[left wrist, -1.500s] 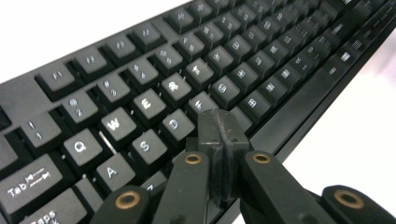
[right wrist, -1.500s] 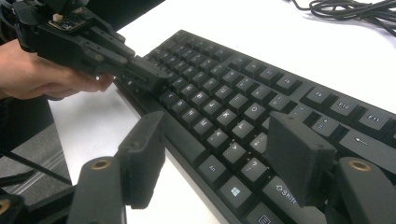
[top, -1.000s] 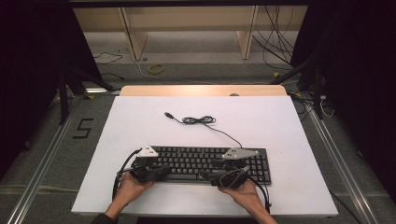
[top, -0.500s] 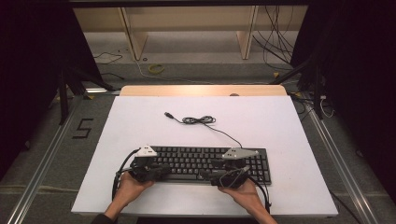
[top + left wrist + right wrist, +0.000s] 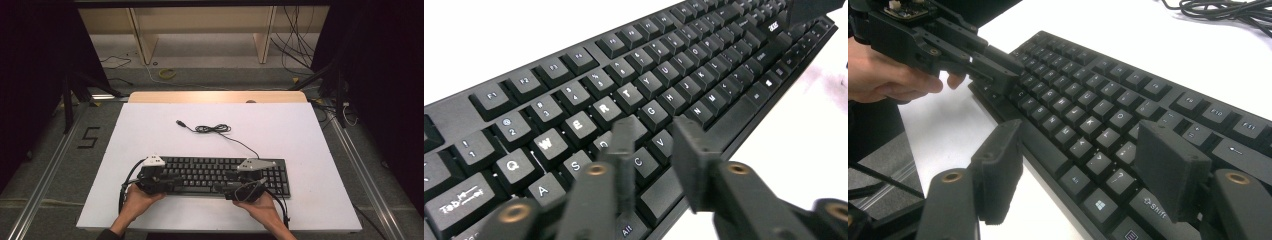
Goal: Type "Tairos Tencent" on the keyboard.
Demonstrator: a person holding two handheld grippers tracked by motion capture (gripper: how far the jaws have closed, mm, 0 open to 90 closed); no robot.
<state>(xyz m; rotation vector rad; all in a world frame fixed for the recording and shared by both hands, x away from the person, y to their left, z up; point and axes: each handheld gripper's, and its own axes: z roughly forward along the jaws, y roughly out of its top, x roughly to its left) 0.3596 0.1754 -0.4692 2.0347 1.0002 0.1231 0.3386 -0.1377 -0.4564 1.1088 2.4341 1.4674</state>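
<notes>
The left gripper [image 5: 651, 137] hovers low over the left half of the black keyboard [image 5: 215, 175], its two matte black jaws a narrow gap apart with nothing between them, tips above the C and V keys. The right gripper [image 5: 1083, 165] sits over the right part of the main key block with its blocky, foam-faced jaws spread wide and empty, straddling the front edge near the Shift and Windows keys. Compared with a second ago and half a second ago, almost nothing has shifted in the high view: both hands and both grippers keep the same spots at the near edge of the keyboard, and the keyboard has not slid or lifted. That stillness suggests the work is paused at a set-up point, either lining up to press keys or to take the keyboard by its front edge, with no grasp made yet. The keyboard is a flat, long rectangle of hard dark plastic with low square keycaps and pale printed legends, lying near the front of the white counter [image 5: 300, 130], whose surface looks smooth and matte. Its thin black cable [image 5: 215, 129] runs back from the rear edge into a loose coil farther up the counter, ending in a small plug.
</notes>
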